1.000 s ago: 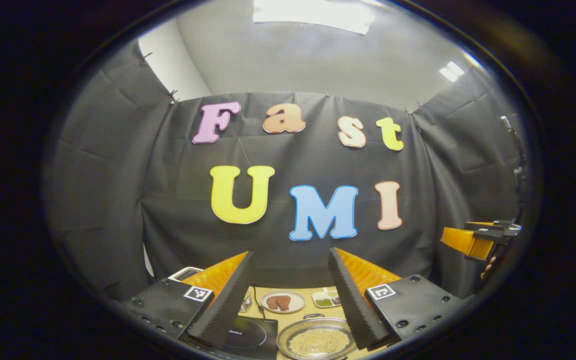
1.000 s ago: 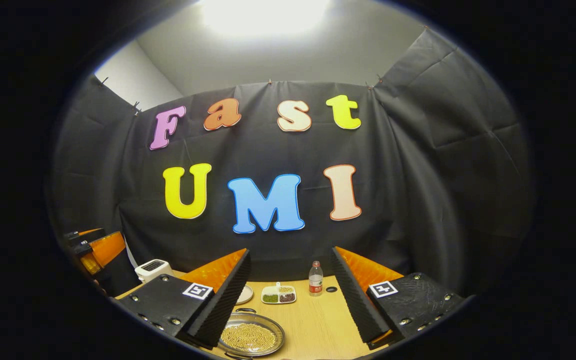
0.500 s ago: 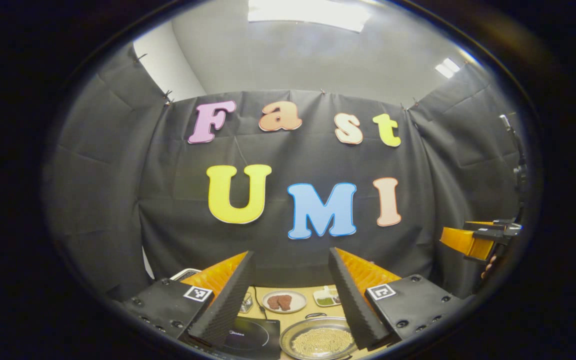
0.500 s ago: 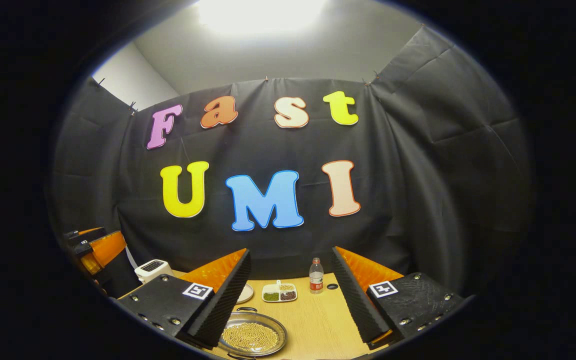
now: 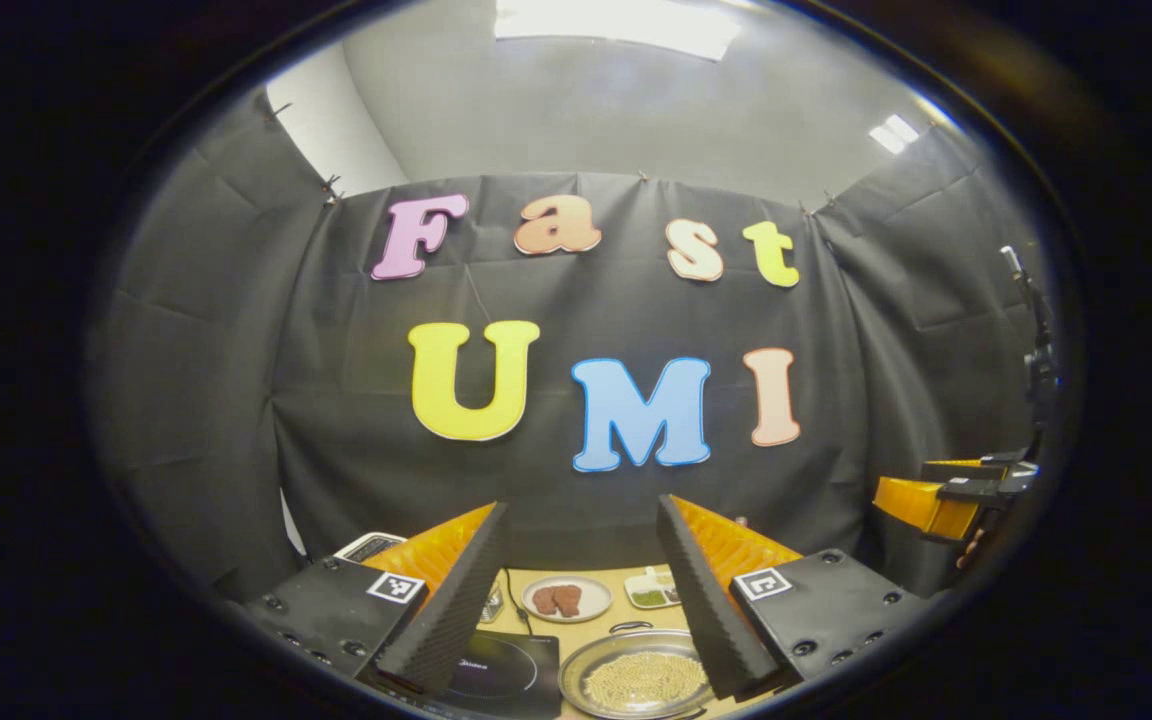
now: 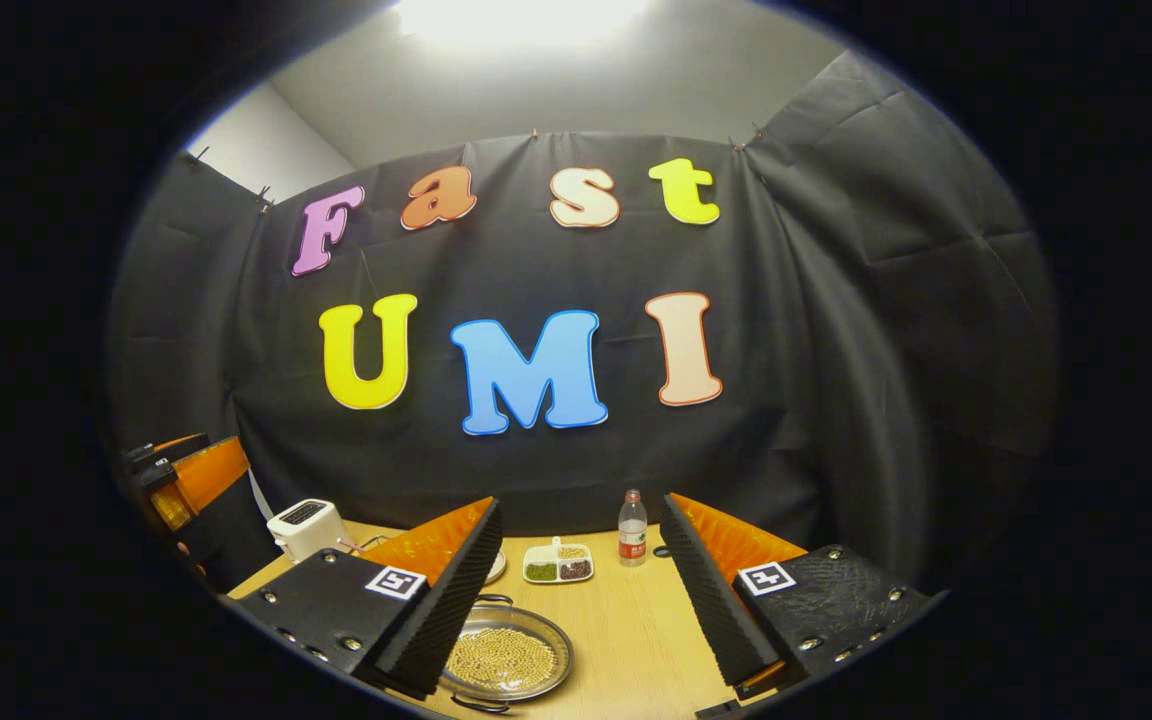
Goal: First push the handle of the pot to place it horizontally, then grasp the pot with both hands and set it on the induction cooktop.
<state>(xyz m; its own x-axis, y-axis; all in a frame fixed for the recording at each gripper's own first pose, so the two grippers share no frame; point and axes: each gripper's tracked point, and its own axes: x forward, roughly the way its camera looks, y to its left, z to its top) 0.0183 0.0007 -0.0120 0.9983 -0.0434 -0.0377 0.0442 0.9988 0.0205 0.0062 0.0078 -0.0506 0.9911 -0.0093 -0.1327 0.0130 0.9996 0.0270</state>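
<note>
A shallow metal pot (image 5: pixel 641 680) filled with yellow beans rests on the wooden table (image 6: pixel 626 640), one small loop handle on its far rim. A black induction cooktop (image 5: pixel 496 675) lies just to its left. My left gripper (image 5: pixel 581 503) is held open above both, with nothing between its fingers. In the right gripper view the pot (image 6: pixel 504 657) lies low and left, with loop handles on its far and near rims. My right gripper (image 6: pixel 581 505) stands open and high over the table, and its left finger covers part of the pot's rim.
Behind the pot are a plate of brown pieces (image 5: pixel 566 598), a divided dish (image 6: pixel 558 565) and a bottle (image 6: pixel 632 528). A white toaster (image 6: pixel 304 525) stands at the back left. The other gripper shows at the view's edge (image 5: pixel 946 500) (image 6: pixel 186 485).
Both views have tipped downward a little, the right one more, so more of the table and the toaster shows. Both grippers stay open. The pot has not moved.
</note>
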